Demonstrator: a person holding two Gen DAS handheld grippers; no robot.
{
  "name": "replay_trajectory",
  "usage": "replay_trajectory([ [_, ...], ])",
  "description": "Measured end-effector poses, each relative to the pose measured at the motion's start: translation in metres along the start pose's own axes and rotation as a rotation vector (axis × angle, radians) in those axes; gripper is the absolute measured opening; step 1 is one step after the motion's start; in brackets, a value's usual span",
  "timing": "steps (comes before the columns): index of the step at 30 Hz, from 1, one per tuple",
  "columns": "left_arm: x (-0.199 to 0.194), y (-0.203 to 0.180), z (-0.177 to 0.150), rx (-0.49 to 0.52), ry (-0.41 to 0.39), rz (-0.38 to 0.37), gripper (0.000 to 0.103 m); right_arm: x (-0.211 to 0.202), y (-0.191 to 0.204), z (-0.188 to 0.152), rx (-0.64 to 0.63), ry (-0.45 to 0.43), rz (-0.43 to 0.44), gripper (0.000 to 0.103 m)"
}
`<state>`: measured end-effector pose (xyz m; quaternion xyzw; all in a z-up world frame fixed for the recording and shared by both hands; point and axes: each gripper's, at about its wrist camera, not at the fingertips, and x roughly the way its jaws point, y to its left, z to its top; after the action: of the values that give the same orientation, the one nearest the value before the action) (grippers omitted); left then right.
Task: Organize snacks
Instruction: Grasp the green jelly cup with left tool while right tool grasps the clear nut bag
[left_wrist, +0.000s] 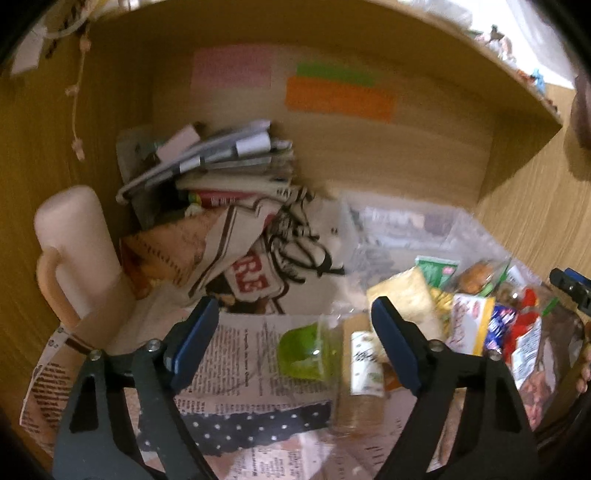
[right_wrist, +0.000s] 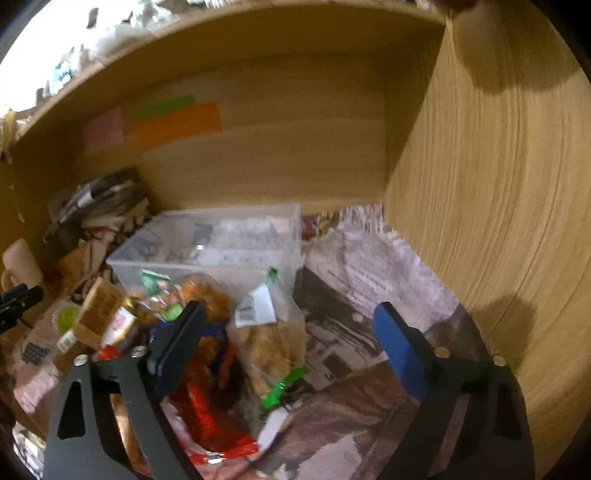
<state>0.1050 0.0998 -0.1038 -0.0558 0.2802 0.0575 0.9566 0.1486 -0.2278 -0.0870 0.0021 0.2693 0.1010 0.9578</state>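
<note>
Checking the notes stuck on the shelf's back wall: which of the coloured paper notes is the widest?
The orange paper note, the lowest and rightmost of the three. It stretches wider than the thin green strip directly above it and the squarer pink note to its left.

Home cupboard: newspaper-lined wooden shelf (right_wrist: 369, 280), snacks (right_wrist: 269, 332), clutter.

Wooden shelf compartment, newspaper-lined. Ahead of the left tongs (left_wrist: 291, 339), whose jaws stand apart with nothing gripped, a clear packet with a green label (left_wrist: 306, 354) lies on the paper; beyond it a heap of papers and pens (left_wrist: 207, 166) blocks the rear left corner, with a pale pink jug (left_wrist: 77, 251) to the left. Between the jaws of the right tongs (right_wrist: 291, 343) stands a clear bag of snacks (right_wrist: 269, 332); a transparent box (right_wrist: 221, 240) lies behind it. Right of it, bare newspaper (right_wrist: 369, 280) runs to the side wall (right_wrist: 498, 221).
</note>
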Motion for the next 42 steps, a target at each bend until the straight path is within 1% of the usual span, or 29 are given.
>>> replay_trajectory([
  [4, 0.019, 0.003, -0.005, 0.016, 0.07, -0.022, 0.078, 0.018, -0.007, -0.003, -0.006, 0.071, 0.007, 0.078],
  [8, 0.035, 0.002, -0.009, 0.017, 0.124, -0.039, 0.076, 0.03, -0.009, -0.003, -0.016, 0.109, 0.023, 0.076],
  [10, 0.044, 0.002, -0.01, 0.013, 0.154, -0.048, 0.069, 0.037, -0.01, -0.001, -0.013, 0.126, 0.041, 0.074],
  [11, 0.047, 0.001, -0.011, 0.013, 0.168, -0.05, 0.068, 0.04, -0.01, -0.001, -0.012, 0.133, 0.059, 0.072],
  [16, 0.063, 0.002, -0.015, -0.016, 0.226, -0.056, 0.068, 0.051, -0.012, 0.003, -0.005, 0.162, 0.115, 0.072],
  [19, 0.068, 0.007, -0.018, -0.042, 0.237, -0.044, 0.068, 0.055, -0.009, 0.004, -0.01, 0.186, 0.162, 0.072],
  [23, 0.076, 0.014, -0.021, -0.088, 0.265, -0.054, 0.068, 0.052, -0.006, 0.002, -0.035, 0.191, 0.172, 0.072],
  [27, 0.077, 0.007, -0.023, -0.052, 0.25, -0.026, 0.068, 0.048, -0.004, -0.001, -0.05, 0.189, 0.175, 0.072],
  [32, 0.078, 0.01, -0.023, -0.048, 0.255, -0.046, 0.066, 0.052, 0.003, -0.003, -0.077, 0.214, 0.192, 0.072],
  [33, 0.078, 0.01, -0.023, -0.046, 0.253, -0.049, 0.062, 0.051, 0.005, -0.003, -0.089, 0.215, 0.187, 0.072],
  [34, 0.078, 0.009, -0.023, -0.039, 0.252, -0.058, 0.054, 0.051, 0.008, -0.004, -0.107, 0.213, 0.181, 0.072],
  [36, 0.078, 0.005, -0.024, -0.022, 0.253, -0.065, 0.043, 0.053, 0.013, -0.005, -0.131, 0.217, 0.166, 0.072],
  [37, 0.078, 0.004, -0.024, -0.012, 0.247, -0.057, 0.043, 0.056, 0.014, -0.007, -0.141, 0.221, 0.154, 0.07],
  [39, 0.078, 0.003, -0.024, -0.01, 0.244, -0.057, 0.043, 0.062, 0.014, -0.01, -0.135, 0.237, 0.152, 0.058],
  [42, 0.078, 0.004, -0.024, -0.01, 0.246, -0.06, 0.042, 0.065, 0.007, -0.01, -0.095, 0.238, 0.155, 0.051],
])
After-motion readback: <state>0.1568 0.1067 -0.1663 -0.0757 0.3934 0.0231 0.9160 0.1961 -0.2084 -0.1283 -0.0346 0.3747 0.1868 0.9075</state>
